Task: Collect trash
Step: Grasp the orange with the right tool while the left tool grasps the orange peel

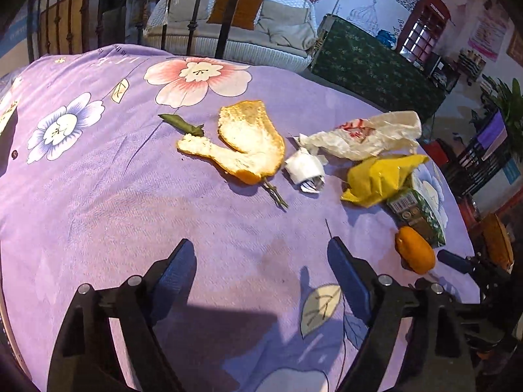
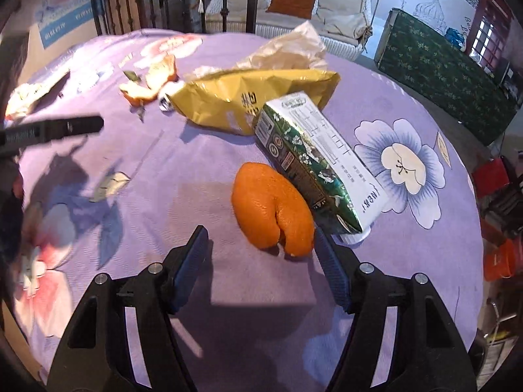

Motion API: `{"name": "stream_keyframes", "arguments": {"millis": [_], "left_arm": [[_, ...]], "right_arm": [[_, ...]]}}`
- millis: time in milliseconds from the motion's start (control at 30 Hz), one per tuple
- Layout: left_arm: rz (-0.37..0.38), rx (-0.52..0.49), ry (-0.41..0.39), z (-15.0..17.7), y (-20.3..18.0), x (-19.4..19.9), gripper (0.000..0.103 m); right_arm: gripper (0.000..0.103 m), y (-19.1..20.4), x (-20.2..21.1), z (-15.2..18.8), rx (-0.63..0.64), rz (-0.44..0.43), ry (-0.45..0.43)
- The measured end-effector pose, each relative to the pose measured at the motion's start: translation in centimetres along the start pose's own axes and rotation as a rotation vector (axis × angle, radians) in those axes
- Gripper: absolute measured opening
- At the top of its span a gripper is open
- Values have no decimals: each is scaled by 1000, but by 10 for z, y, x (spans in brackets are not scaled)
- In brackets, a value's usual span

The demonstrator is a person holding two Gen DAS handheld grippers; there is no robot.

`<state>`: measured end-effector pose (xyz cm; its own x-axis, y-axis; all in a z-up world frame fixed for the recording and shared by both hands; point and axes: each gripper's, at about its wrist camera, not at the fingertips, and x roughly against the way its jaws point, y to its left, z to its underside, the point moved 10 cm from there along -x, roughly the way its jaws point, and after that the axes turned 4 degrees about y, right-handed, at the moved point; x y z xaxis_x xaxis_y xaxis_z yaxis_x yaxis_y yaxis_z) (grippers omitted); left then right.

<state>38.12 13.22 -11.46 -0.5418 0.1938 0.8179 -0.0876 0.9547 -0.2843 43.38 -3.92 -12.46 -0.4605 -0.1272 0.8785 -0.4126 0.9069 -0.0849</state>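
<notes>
A: What writing can we read on the rubbish across the purple flowered cloth (image 1: 98, 196) on the counter?

B: The green-and-white printed carton (image 2: 313, 163) shows "NEW!" on its white end, plus small warning symbols and a barcode. The crumpled yellow plastic bag (image 2: 248, 94) carries dark characters we cannot read. The crumpled white plastic bag (image 1: 366, 134) has red print, also unreadable.

A: And our jaws?

B: The left gripper (image 1: 261, 248) has its jaws apart with only bare cloth between them. The flat piece of orange peel, white pith up (image 1: 242, 143), lies well ahead of them, a small wad of white paper (image 1: 305, 170) just beside it.

A: The right side?

B: The right gripper (image 2: 260, 238) also has its jaws apart. The curled orange peel, skin up (image 2: 271, 202), sits just ahead, near the right-hand finger, touching the carton. We cannot tell whether that finger touches the peel.
</notes>
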Motion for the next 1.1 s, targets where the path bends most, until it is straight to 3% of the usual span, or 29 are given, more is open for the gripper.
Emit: {"name": "stream_keyframes", "arguments": {"millis": [133,200,400,533,733,1100], "left_arm": [[35,83,37,-22,11,-19,65],[62,117,57,-33,11,-31,63],[84,187,58,-59,14,-47,54],[81,211,52,-63,13,-50,30],[130,246,19,-55,12,-38,11],[126,165,-83,-24,0,29,8]], "right_arm": [[60,-4,-10,-2,12,46,18],[54,-9,-12,-5,-1,53,21],[46,-16,-16,-11,-9,64,16],[41,-11,-16,-14,13,90,-3],[37,-11,-6,-10,-4,78,-31],[37,-2,41,4,-62,9,-121]]}}
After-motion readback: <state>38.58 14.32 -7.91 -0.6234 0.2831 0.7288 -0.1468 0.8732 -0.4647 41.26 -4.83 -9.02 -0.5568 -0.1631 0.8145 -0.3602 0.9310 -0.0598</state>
